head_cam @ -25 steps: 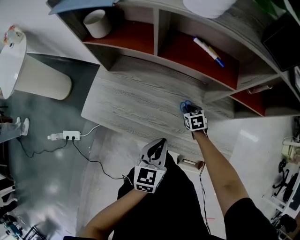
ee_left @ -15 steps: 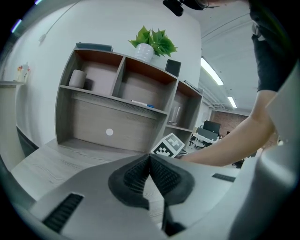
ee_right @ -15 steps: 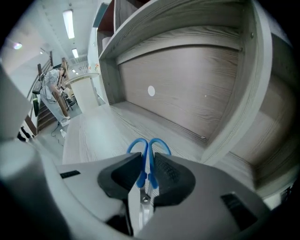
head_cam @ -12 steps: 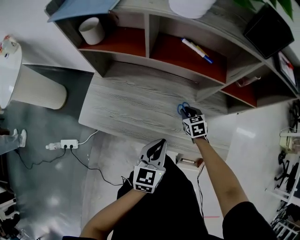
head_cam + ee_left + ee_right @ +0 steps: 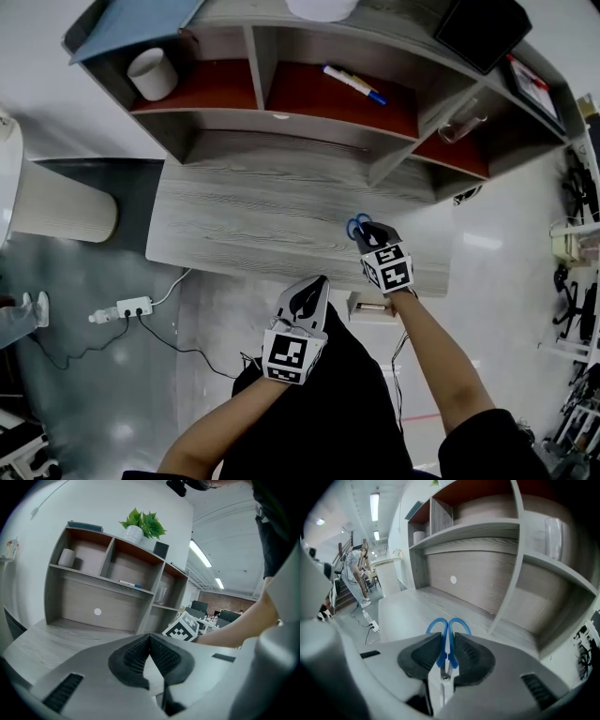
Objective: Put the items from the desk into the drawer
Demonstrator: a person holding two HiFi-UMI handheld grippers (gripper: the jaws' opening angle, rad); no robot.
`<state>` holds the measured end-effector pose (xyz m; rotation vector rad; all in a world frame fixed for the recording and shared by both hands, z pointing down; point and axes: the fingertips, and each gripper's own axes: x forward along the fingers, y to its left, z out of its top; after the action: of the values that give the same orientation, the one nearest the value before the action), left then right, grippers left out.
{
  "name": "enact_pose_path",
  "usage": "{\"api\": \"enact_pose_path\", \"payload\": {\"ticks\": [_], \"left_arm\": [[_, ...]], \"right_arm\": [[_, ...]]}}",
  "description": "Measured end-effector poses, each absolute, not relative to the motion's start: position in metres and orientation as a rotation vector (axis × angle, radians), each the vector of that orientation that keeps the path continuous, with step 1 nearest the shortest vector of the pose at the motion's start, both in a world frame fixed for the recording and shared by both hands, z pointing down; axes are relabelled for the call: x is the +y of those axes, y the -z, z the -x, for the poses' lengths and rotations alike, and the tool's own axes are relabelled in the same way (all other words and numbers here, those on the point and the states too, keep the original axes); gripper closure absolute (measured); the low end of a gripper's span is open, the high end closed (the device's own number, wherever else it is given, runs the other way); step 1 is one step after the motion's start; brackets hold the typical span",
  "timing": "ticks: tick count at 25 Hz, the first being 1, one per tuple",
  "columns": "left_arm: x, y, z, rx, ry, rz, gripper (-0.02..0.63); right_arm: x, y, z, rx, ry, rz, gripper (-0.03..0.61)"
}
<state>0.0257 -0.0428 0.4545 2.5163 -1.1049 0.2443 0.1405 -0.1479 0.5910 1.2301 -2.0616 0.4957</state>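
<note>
My right gripper (image 5: 364, 230) (image 5: 448, 654) is shut on a pair of scissors (image 5: 448, 634) with blue handles (image 5: 357, 226). It holds them by the handles above the grey wooden desk (image 5: 253, 220), handles pointing away and blades back toward me. My left gripper (image 5: 309, 295) (image 5: 149, 654) hangs in front of the desk's near edge, lower than the top, its jaws closed tip to tip with nothing between them. No drawer shows in any view.
A shelf unit (image 5: 309, 89) stands on the desk's back. It holds a white cup (image 5: 152, 73), markers (image 5: 352, 82) and a glass (image 5: 457, 122). A potted plant (image 5: 143, 524) sits on top. A power strip (image 5: 129, 307) with cables lies on the floor.
My right gripper has lifted the scissors off the desk and drawn them a little toward me. The head view has shifted, showing more of the shelf unit. My left gripper has barely moved.
</note>
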Motion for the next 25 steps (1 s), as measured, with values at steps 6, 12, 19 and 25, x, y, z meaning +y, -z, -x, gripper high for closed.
{"api": "enact_pose_path", "payload": {"ticks": [6, 12, 19, 25], "left_arm": [[-0.015, -0.456, -0.027, -1.039, -0.246, -2.550, 0.609], [0.019, -0.458, -0.039, -0.953, -0.230, -2.565, 0.609], [0.061, -0.476, -0.054, -0.892, -0.303, -2.547, 0.609], [0.075, -0.487, -0.071, -0.951, -0.360, -2.534, 0.609]], "right_arm": [[-0.082, -0.581, -0.150, -2.049, -0.531, -1.316, 0.480], [-0.008, -0.588, -0.160, -2.014, -0.561, -1.371, 0.480], [0.066, -0.622, -0.169, -1.967, -0.610, -1.308, 0.480], [0.091, -0.661, -0.189, -1.960, -0.573, -1.221, 0.480]]}}
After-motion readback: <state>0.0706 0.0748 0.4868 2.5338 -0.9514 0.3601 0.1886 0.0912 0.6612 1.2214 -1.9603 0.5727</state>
